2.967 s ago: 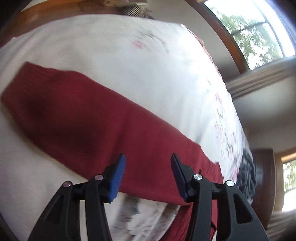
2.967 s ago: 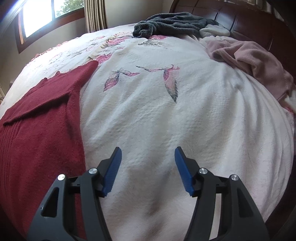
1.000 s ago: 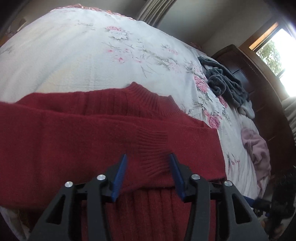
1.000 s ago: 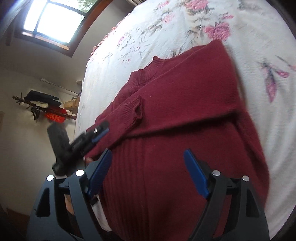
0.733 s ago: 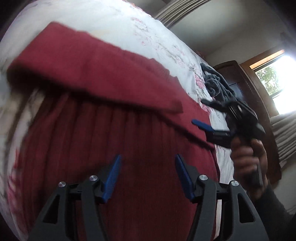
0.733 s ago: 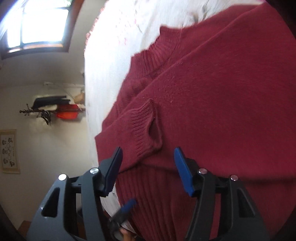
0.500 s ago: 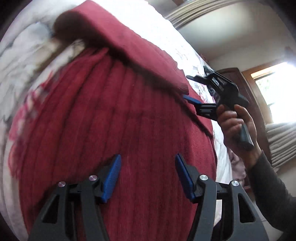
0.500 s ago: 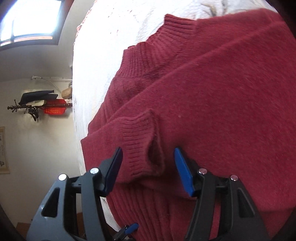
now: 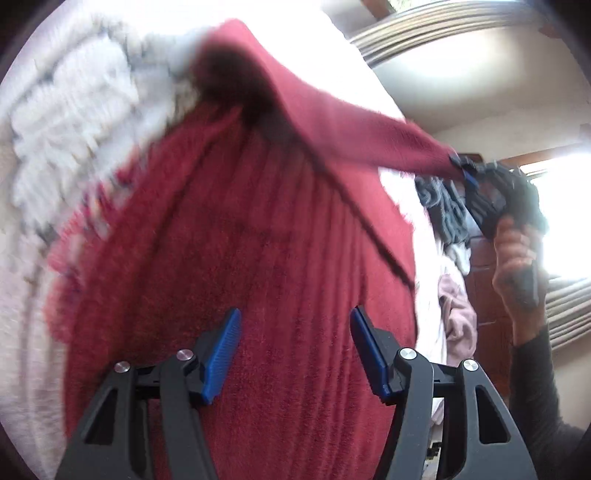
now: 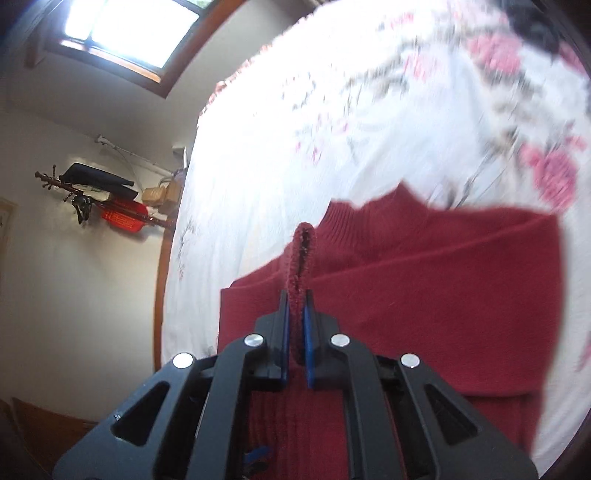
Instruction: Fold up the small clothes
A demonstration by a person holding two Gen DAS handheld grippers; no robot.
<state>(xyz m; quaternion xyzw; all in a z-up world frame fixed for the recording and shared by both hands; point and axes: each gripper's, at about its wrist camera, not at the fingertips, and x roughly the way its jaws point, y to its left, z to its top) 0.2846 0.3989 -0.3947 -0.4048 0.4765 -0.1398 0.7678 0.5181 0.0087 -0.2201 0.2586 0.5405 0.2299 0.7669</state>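
**Red knit cuff pinched in the right tongs**

Ribbed red sweater (image 9: 280, 280) lies across the floral bedspread (image 10: 369, 122). The left gripper (image 9: 295, 343) hangs over its body, tongs spread apart. The right gripper (image 10: 295, 325) is clamped on the sleeve cuff (image 10: 303, 254), lifting the sleeve clear. Farther off, grey and pink clothes (image 9: 456, 314) lie heaped.

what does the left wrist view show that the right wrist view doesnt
Only the left wrist view shows the open left gripper over the ribbed body of the red sweater, the person's hand holding the right gripper from outside, a grey garment and a pink garment.

Only the right wrist view shows the sweater cuff clamped between the right gripper's fingers, the ribbed collar, a window and a wall rack.

Both show the sweater, its lifted sleeve and the floral bedspread.
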